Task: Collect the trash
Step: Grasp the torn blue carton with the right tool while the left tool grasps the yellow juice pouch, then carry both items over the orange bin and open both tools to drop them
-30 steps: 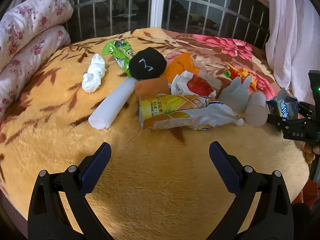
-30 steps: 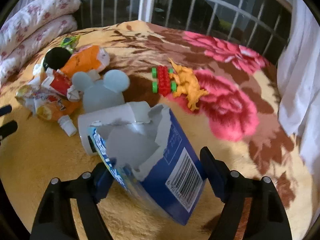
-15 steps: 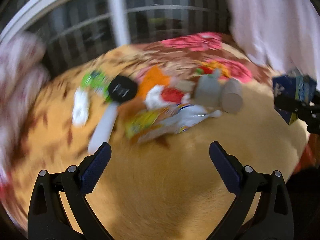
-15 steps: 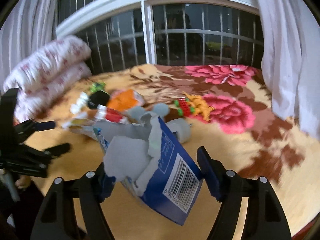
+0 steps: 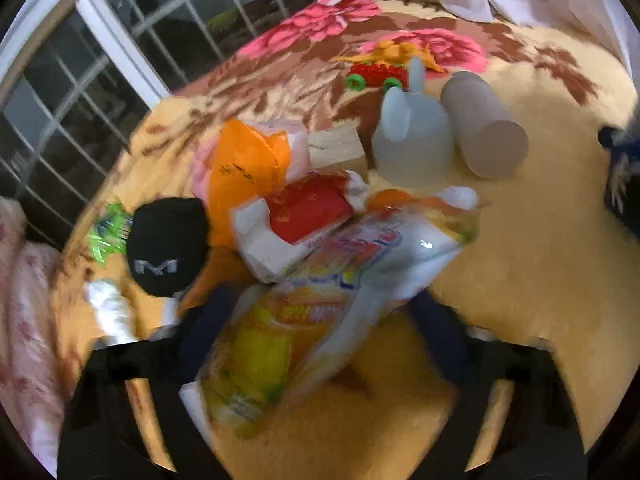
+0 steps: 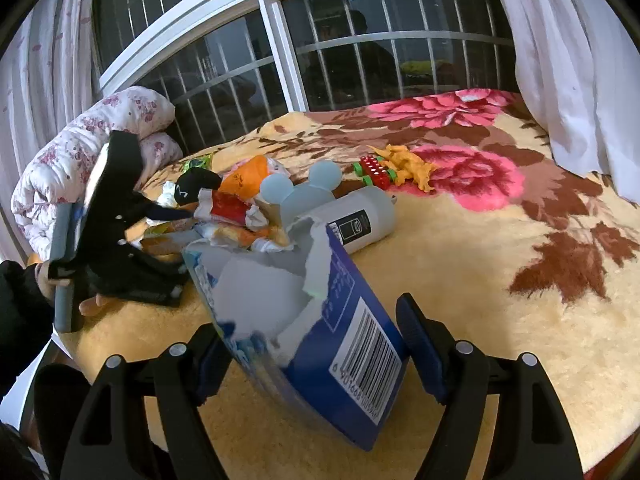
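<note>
- Far left on the bed, a rolled floral quilt lies by the window.
- Just right of it, a green wrapper, a white crumpled tissue and a black pouch lie at the left edge of the litter pile.
- The left gripper has its jaws spread to either side of the yellow snack bag. The picture is blurred, so whether the pads touch the bag cannot be told; it looks open and not yet clamped.
- Behind the bag lie a torn red-and-white pack and an orange wrapper, touching each other.
- Right of these, a pale blue mouse-eared piece leans beside a cardboard tube; a red brick toy and an orange dinosaur lie further back and are likely not trash.
- The right gripper is closed on a torn blue carton, lifted clear of the bed and near its front edge.
- Step in hand, as I judge it: the left side is taking the snack bag while the right carries the carton.
- Next call: close the left jaws squarely across the bag's middle, since slick film may slip, then lift without dragging the neighbouring wrappers.
</note>
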Demonstrator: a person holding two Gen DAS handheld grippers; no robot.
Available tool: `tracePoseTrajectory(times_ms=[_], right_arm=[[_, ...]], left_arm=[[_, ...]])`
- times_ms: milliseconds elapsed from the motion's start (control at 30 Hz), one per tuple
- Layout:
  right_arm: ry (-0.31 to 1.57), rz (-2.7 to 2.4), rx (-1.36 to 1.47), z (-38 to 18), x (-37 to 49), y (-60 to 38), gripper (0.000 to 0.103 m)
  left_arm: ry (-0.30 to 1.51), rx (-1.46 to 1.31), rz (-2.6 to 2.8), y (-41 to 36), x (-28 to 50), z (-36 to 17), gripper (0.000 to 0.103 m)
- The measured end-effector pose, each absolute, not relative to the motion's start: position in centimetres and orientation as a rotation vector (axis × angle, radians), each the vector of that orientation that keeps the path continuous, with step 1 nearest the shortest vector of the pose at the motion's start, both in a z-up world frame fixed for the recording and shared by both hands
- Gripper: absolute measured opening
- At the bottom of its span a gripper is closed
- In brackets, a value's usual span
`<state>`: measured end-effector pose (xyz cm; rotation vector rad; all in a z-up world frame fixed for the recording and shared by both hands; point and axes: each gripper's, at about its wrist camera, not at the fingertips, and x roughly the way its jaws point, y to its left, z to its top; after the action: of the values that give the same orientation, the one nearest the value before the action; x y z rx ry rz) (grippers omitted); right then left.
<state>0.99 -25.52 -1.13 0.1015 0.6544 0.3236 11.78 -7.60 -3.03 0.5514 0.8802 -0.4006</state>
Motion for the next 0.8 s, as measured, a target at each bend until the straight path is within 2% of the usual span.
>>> tracePoseTrajectory(times_ms=[100, 200, 367, 600, 800], right_arm=[[0.651, 0.321, 0.103, -1.2, 1.0, -25.6, 0.075], [0.644, 0.318, 0.096, -1.1, 0.7, -25.6, 0.075], [0.627, 0.330, 0.065, -1.0, -0.1, -25.1, 0.075], [0.599, 0.333, 0.057, -0.4, -1.8, -24.9, 0.074], [0.639, 0.394, -0.007, -0.4, -7.3, -23.9, 0.074]], left_arm=[[0.854, 0.491, -0.358, -7.7, 11.4, -2.8, 0.062], [0.826, 0.399, -0.346, -7.0, 9.5, -1.9, 0.059], [0.764, 0.168, -0.336, -4.7, 5.2, 0.3, 0.057], [0.699, 0.088, -0.310, -4.4, 0.6, 1.7, 0.055], [0.668, 0.076, -0.373, -4.9, -6.5, 3.0, 0.055]])
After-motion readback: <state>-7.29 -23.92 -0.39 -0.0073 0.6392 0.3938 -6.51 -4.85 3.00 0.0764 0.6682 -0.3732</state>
